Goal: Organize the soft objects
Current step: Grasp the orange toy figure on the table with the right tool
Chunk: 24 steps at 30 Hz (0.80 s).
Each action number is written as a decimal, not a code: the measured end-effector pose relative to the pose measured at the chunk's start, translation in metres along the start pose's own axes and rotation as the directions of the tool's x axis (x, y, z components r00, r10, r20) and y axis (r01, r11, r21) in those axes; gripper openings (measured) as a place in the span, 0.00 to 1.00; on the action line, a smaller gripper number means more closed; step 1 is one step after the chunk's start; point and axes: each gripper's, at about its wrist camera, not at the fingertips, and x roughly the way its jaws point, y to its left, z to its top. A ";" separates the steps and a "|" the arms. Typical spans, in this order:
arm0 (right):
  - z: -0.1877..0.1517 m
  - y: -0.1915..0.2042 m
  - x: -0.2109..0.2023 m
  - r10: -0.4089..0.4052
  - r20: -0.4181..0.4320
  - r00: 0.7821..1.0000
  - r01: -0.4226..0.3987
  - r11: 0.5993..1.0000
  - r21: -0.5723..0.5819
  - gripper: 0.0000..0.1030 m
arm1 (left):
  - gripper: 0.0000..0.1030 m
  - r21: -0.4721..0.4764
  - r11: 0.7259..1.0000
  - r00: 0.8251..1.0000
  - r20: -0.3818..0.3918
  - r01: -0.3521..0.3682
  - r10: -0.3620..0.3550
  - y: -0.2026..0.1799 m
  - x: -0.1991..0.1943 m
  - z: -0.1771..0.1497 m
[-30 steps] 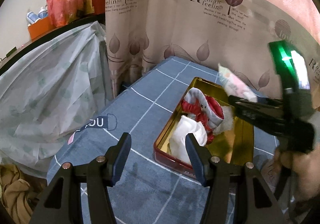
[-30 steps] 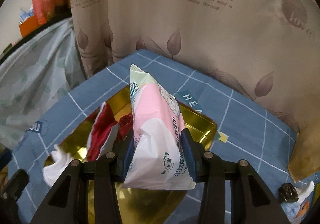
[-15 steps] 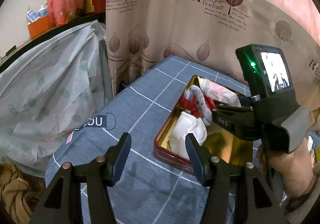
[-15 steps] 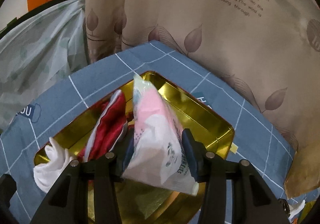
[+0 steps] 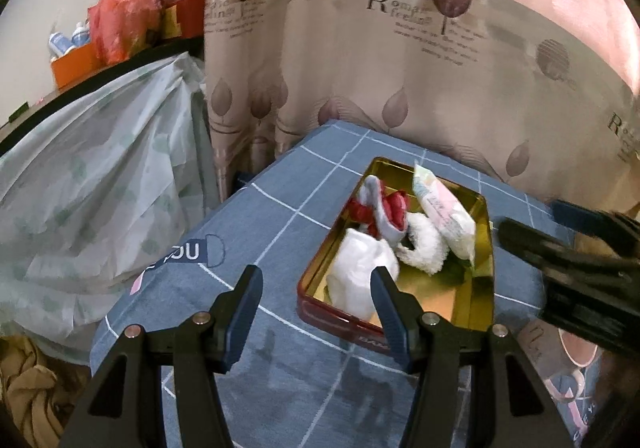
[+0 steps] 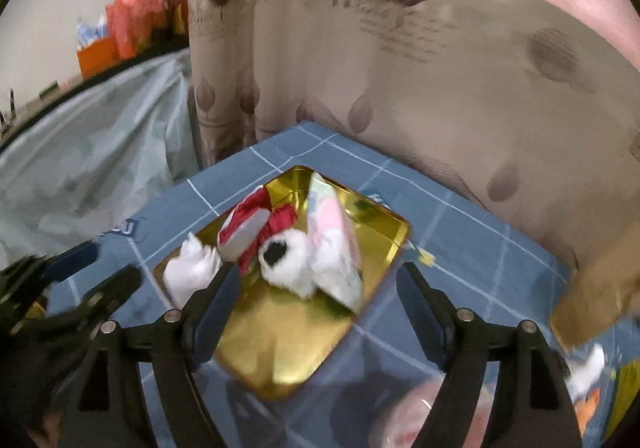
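A gold tin tray lies on the blue checked cloth. In it lie a pink-and-white tissue pack, a red-and-white soft item, a white fluffy piece and a white cloth. My left gripper is open and empty, just in front of the tray's near-left corner. My right gripper is open and empty above the tray's near end; it shows at the right edge of the left wrist view.
A leaf-print curtain hangs behind the table. A plastic-covered heap stands to the left, below a shelf with an orange box and a red bag. Small items lie at the table's near right. A brown cloth lies bottom left.
My right gripper opened, let go of the tissue pack into the tray, and drew back. The left gripper stayed open and in place.
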 end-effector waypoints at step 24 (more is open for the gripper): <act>-0.180 -0.281 -0.089 -0.388 -0.198 0.900 0.435 0.810 0.394 0.78 | 0.57 0.214 0.965 0.987 0.010 0.152 -0.158 -0.083 -0.032 -0.019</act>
